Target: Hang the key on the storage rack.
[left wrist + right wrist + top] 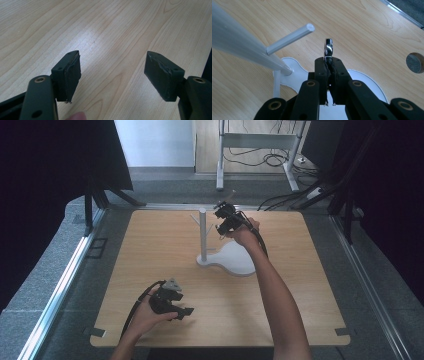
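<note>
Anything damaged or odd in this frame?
Yes, minor wear: the left gripper is open, and the lining on its pads is peeling and frayed at the edges. The right gripper pinches a shiny metal piece beside the white rack; nothing spilled.

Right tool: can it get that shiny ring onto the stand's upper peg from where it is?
Probably yes. The right tool is shut on the shiny ring, held close beside the peg of the white stand, with open space between them. The left tool rests far off.
</note>
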Motion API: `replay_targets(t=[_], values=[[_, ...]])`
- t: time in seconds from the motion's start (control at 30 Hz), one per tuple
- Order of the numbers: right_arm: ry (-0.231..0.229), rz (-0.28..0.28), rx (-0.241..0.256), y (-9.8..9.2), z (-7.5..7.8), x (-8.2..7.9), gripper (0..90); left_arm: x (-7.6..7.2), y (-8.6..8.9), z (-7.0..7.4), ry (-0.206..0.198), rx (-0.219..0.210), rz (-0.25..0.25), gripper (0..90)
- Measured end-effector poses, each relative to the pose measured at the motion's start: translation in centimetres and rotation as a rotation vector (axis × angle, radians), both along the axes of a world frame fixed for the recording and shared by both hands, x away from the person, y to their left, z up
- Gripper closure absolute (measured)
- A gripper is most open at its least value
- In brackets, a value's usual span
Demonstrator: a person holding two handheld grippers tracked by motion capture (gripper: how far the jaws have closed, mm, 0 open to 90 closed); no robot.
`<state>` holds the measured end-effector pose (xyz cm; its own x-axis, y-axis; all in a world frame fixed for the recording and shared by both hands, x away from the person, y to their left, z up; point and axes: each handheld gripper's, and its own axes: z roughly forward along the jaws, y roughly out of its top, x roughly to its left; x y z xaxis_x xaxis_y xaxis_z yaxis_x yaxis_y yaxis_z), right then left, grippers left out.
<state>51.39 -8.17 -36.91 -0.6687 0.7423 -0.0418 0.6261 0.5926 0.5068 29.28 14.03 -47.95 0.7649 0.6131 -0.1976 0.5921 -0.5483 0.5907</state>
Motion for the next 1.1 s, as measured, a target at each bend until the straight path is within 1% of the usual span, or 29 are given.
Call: replay_targets(t=[0.2,0.33,0.37,0.57,0.6,0.8,0.93,1.1], values=[[-0.005,0.001,0.004,0.4,0.3,0.2,84.6,0.0,0.0,0.0,0.0,-0.007,0.009,29.9],[-0.011,0.009,0.003,0.8,0.5,0.1,84.6,0.0,0.0,0.0,0.0,0.004,-0.001,29.9],[-0.01,0.007,0.002,0.8,0.5,0.1,84.6,-0.1,0.0,0.0,0.0,0.001,0.003,29.9],[-0.018,0.0,0.001,0.5,0.8,0.1,84.6,0.0,0.0,0.0,-0.001,0.005,0.0,29.9],[-0.02,-0.002,0.001,0.5,0.9,0.1,84.6,0.0,0.1,0.1,-0.001,0.013,-0.008,29.9],[-0.033,0.0,0.001,0.4,1.3,0.1,84.6,-0.1,0.0,0.1,0.0,0.004,-0.002,29.9],[-0.037,0.005,-0.005,0.8,1.7,0.0,84.6,0.0,0.2,0.2,-0.002,-0.001,0.003,29.9],[-0.04,0.015,-0.01,1.3,1.7,-0.2,84.6,-0.1,0.2,0.2,-0.005,-0.002,0.006,29.9]])
